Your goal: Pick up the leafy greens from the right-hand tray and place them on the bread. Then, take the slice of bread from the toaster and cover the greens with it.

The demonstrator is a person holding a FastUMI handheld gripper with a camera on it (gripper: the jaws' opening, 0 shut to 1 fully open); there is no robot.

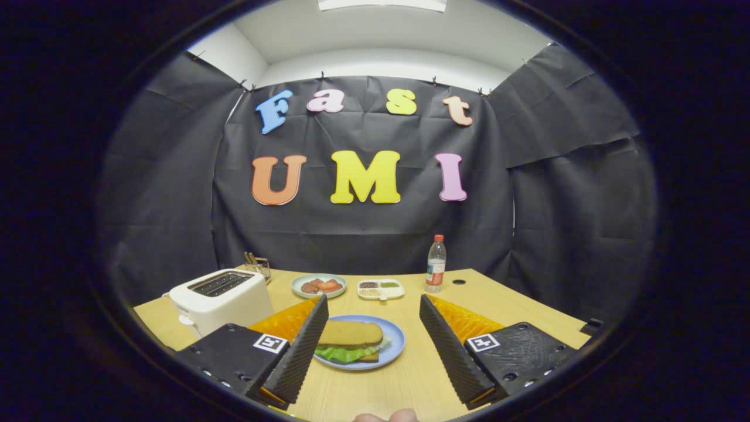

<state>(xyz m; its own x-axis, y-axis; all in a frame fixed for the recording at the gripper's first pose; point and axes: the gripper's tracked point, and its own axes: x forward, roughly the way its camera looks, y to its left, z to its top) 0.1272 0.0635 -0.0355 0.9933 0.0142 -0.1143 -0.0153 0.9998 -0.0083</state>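
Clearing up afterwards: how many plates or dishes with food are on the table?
3: the blue plate with the sandwich between the open gripper's fingers; beyond it the green plate; beside that the white divided dish, near the bottle.

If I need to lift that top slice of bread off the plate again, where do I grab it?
Grip the top bread slice across its long crusted edges, coming down from above with the open gripper. It lies flat on the greens on the blue plate, so its edges stand clear of the plate; a low sideways approach would likely snag the leaves.
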